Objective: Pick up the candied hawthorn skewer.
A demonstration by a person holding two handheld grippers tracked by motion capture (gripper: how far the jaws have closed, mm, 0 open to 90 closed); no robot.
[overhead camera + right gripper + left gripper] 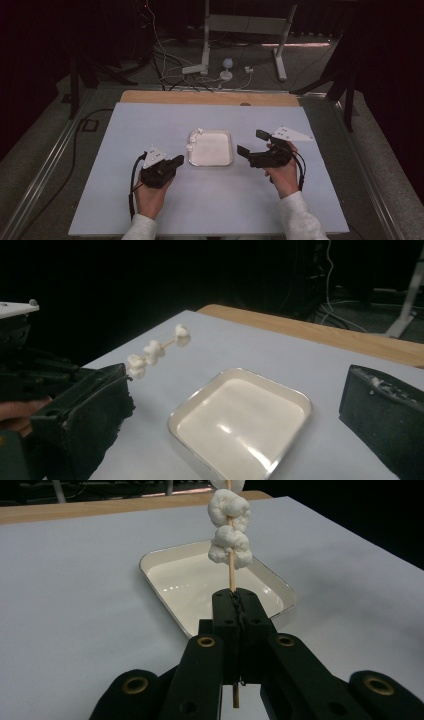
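A: What do I have on the surface (150, 210), counted?

B: One shallow white tray (165, 555), one wooden skewer (231, 577), and white dough-like lumps (229, 529) threaded on it. In my right gripper view I count three lumps spaced along the stick. Two grippers, one in each hand.

A: Where is the skewer, and who has it?

B: My left gripper (172, 162) has it. Its jaws are clenched on the lower part of the stick, with a short bare end poking out below the pads in my left gripper view. The skewer hangs in the air over the tray's near-left edge, not touching it.

A: Which way does it point?

B: Its long axis runs straight out from the jaws, away from my left hand (149, 196) and slanting upward, the loaded end toward the tray's far left corner.

A: And my right gripper (250, 142)?

B: It sits just to the right of the tray, its jaws released and spread wide, nothing between them.

A: Anything in the way?

B: Around it, a wooden strip (210, 98) runs along the surface's far edge; beyond that, cables (175, 75) and a white stand (205, 50) on the floor. Between skewer and tray there is only air.
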